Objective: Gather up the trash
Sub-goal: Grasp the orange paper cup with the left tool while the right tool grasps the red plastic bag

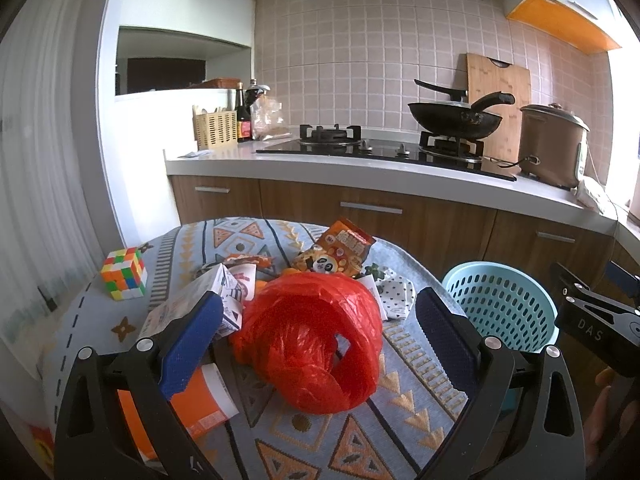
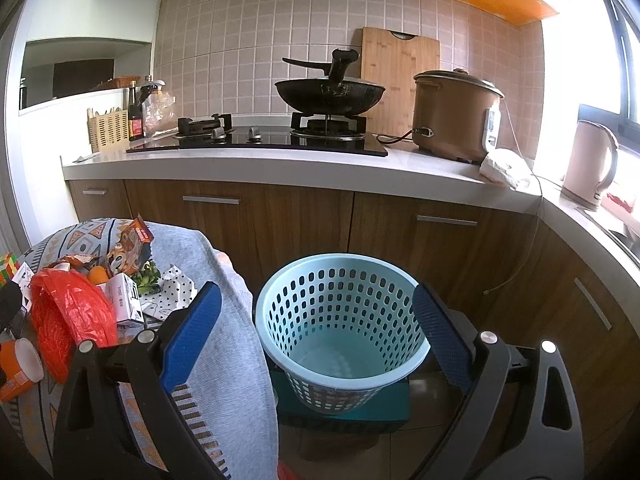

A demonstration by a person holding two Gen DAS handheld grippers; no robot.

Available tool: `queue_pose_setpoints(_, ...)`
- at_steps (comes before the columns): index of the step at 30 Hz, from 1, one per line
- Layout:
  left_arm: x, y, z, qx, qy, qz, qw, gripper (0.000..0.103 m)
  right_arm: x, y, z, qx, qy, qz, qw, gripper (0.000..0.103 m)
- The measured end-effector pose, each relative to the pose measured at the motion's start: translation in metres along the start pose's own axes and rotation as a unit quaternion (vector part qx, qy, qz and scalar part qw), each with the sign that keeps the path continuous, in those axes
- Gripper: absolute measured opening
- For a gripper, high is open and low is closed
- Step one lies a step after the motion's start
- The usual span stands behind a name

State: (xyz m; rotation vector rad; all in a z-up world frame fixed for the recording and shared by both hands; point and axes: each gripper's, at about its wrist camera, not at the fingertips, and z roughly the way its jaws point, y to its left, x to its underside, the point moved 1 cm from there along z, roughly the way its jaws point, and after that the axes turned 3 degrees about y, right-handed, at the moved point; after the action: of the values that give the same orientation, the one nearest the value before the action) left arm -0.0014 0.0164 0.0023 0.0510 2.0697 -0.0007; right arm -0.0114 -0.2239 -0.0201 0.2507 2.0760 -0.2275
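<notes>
The left gripper [image 1: 316,324] hangs over the tabletop [image 1: 400,412] with its blue pads wide apart, and a crumpled red plastic bag [image 1: 312,340] lies between them, touching neither. Under the left pad sits an orange paper cup [image 1: 204,404] on its side. Behind the bag lie a panda snack packet [image 1: 336,256] and white cartons [image 1: 232,292]. A Rubik's cube [image 1: 123,273] stands at the left edge, a light blue basket [image 1: 500,304] at the right

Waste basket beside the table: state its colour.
Light blue waste basket, perforated sides; clearest in the right wrist view.
</notes>
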Motion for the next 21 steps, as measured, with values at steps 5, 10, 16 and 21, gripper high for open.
queue_pose_setpoints(5,0.005,0.004,0.0,-0.004,0.0,-0.002,1.0,0.094,0.0,0.004,-0.001,0.006,-0.002,-0.007,1.0,0.091)
queue_pose_setpoints(10,0.005,0.013,0.0,-0.013,-0.001,-0.004,0.9999,0.094,0.001,0.014,-0.003,0.003,-0.004,-0.018,1.0,0.086)
queue_pose_setpoints(16,0.007,0.046,-0.003,-0.025,0.005,-0.014,0.9996,0.094,0.003,0.03,-0.001,-0.037,0.011,-0.035,0.999,0.046)
queue_pose_setpoints(21,0.02,0.094,-0.006,-0.022,0.021,-0.016,0.9994,0.094,0.005,0.055,-0.001,-0.117,0.028,-0.046,0.992,0.033)
